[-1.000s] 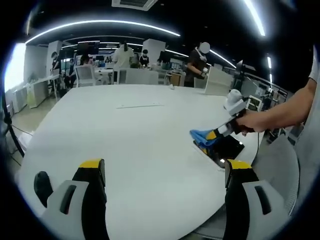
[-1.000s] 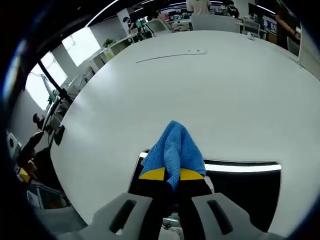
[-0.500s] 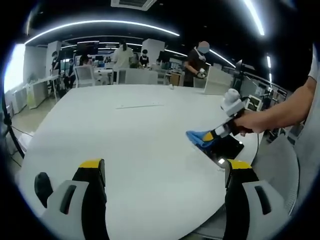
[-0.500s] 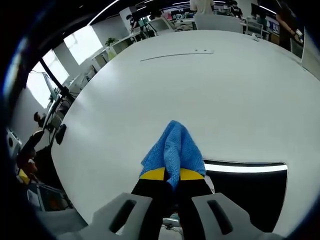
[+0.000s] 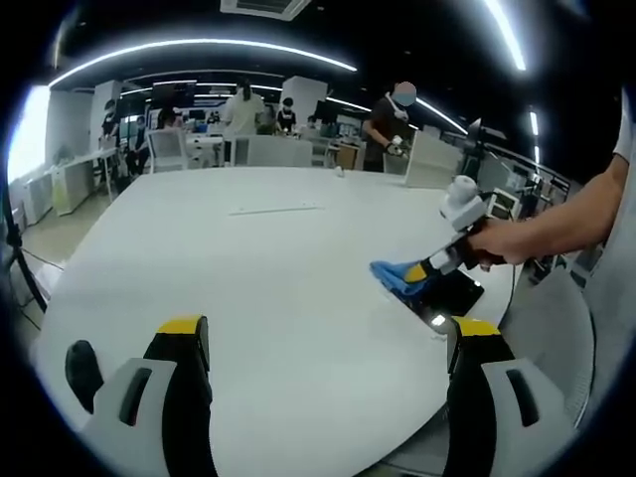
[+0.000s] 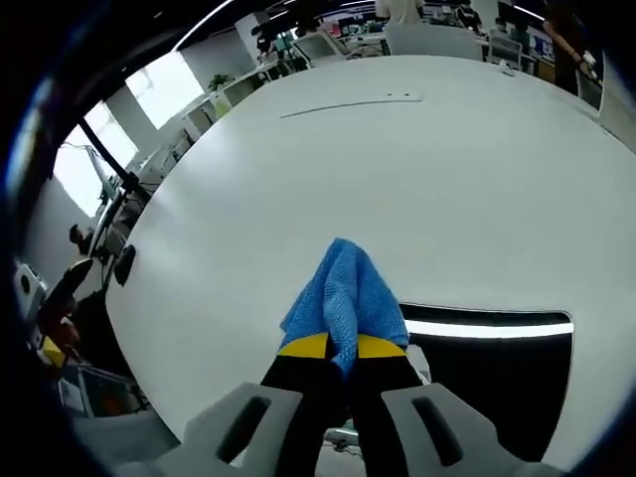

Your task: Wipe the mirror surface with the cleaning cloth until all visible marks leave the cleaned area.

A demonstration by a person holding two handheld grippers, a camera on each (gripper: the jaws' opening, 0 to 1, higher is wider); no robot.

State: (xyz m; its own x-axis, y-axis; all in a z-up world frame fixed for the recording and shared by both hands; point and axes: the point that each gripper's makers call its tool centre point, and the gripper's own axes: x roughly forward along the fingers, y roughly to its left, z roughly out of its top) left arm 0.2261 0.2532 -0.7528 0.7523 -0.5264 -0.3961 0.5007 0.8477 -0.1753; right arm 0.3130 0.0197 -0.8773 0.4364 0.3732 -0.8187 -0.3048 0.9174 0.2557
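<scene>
A dark rectangular mirror (image 6: 497, 368) lies flat on the big white table (image 6: 397, 179), reflecting a bright ceiling strip. My right gripper (image 6: 342, 345) is shut on a blue cleaning cloth (image 6: 345, 298), which bunches out past the yellow tips over the mirror's left edge. In the left gripper view the right gripper (image 5: 422, 269) comes in from the right in a person's hand, pressing the blue cloth (image 5: 391, 273) down at the mirror (image 5: 449, 294). My left gripper (image 5: 328, 343) hangs open above the near table edge, far from the mirror, with nothing between its jaws.
A thin strip (image 5: 276, 210) lies on the far part of the table (image 5: 248, 258). Beyond it stand chairs, desks and several people (image 5: 390, 124). A tripod and cables (image 6: 104, 214) stand off the table's left side.
The right gripper with the cloth slid a little left along the mirror, toward its left edge. The left gripper stayed put.
</scene>
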